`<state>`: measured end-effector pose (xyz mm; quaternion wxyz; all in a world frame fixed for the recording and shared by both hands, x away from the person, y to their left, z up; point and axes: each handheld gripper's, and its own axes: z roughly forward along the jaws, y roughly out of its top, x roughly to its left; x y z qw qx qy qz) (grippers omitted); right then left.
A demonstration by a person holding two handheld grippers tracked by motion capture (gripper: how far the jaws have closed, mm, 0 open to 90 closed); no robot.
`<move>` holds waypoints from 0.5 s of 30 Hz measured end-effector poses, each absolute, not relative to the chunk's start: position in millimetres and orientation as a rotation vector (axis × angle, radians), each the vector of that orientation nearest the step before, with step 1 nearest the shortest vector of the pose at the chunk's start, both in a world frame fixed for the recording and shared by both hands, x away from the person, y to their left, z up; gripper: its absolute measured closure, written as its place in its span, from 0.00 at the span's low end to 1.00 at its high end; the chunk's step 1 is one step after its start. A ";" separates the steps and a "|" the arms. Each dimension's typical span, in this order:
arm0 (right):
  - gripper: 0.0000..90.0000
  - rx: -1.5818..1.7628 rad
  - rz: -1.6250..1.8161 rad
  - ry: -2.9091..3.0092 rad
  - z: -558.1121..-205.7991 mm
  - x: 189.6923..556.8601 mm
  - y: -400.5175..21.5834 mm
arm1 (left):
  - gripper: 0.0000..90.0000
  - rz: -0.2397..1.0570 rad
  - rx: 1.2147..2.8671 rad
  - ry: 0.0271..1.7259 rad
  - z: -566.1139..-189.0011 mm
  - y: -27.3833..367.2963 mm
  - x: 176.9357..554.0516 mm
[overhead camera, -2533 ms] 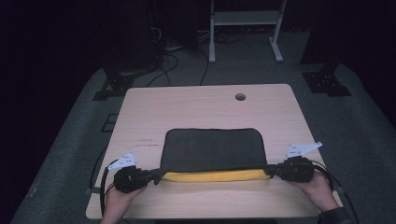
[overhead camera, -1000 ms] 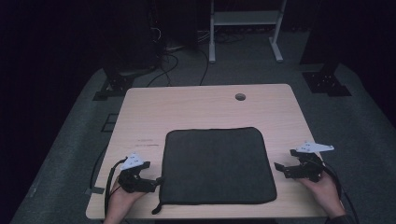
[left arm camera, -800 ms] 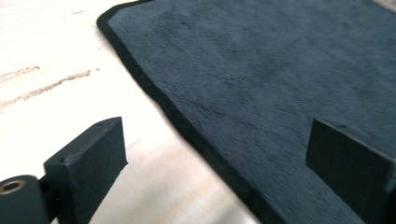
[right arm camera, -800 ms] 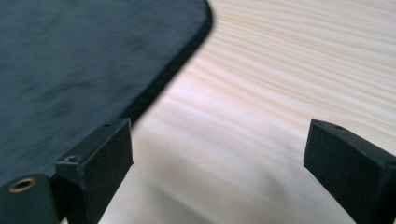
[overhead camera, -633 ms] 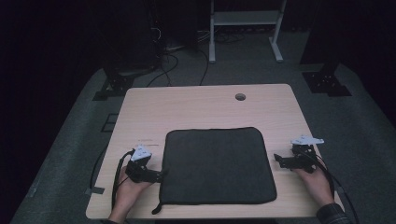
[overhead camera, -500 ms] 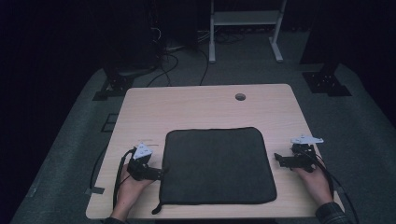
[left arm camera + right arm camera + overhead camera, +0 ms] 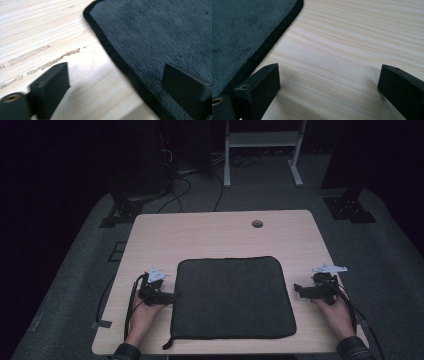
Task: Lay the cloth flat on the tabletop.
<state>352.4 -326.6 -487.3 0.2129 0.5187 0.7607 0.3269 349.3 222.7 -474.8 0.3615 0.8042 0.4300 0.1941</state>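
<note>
We have the towel (image 7: 231, 297) lying flat mid-bench (image 7: 215, 232). Our left gripper (image 7: 172, 296) straddles its left hem, fingers wide but just narrowing, ready to pinch. Our right gripper (image 7: 297, 289) waits just beside the right hem, fingers wide, holding nothing.

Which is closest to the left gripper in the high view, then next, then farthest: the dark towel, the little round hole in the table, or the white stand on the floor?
From the left gripper:
1. Dark towel, right beside its jaws, mid-table.
2. Round hole, near the table's far edge.
3. White stand, on the floor beyond the table.
</note>
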 end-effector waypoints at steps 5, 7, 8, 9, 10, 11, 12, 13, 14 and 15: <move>0.04 1.440 0.907 2.113 -487.3 352.1 -326.7 | 0.14 0.520 2.089 1.122 -477.5 219.4 353.8; 0.04 1.440 0.908 2.112 -487.3 352.1 -326.7 | 0.14 0.514 2.095 1.131 -478.7 218.3 355.0; 0.04 1.439 0.908 2.112 -487.4 352.0 -326.6 | 0.15 0.508 2.096 1.135 -479.4 217.3 354.7; 0.04 1.439 0.908 2.112 -487.4 352.0 -326.6 | 0.15 0.510 2.096 1.133 -479.5 217.1 354.2; 0.04 1.439 0.908 2.112 -487.4 352.0 -326.6 | 0.16 0.509 2.093 1.129 -479.7 217.1 353.2; 0.04 1.439 0.908 2.112 -487.4 351.9 -326.6 | 0.18 0.505 2.090 1.125 -479.8 217.4 352.5; 0.04 1.439 0.909 2.112 -487.4 351.9 -326.6 | 0.20 0.507 2.083 1.121 -480.2 217.3 351.0; 0.04 1.439 0.909 2.112 -487.4 351.8 -326.6 | 0.23 0.510 2.078 1.118 -480.5 217.3 350.1; 0.04 1.438 0.908 2.113 -487.4 351.8 -326.6 | 0.25 0.512 2.078 1.113 -480.4 217.2 349.4; 0.04 1.438 0.908 2.113 -487.4 351.8 -326.6 | 0.25 0.508 2.073 1.111 -480.5 216.9 348.5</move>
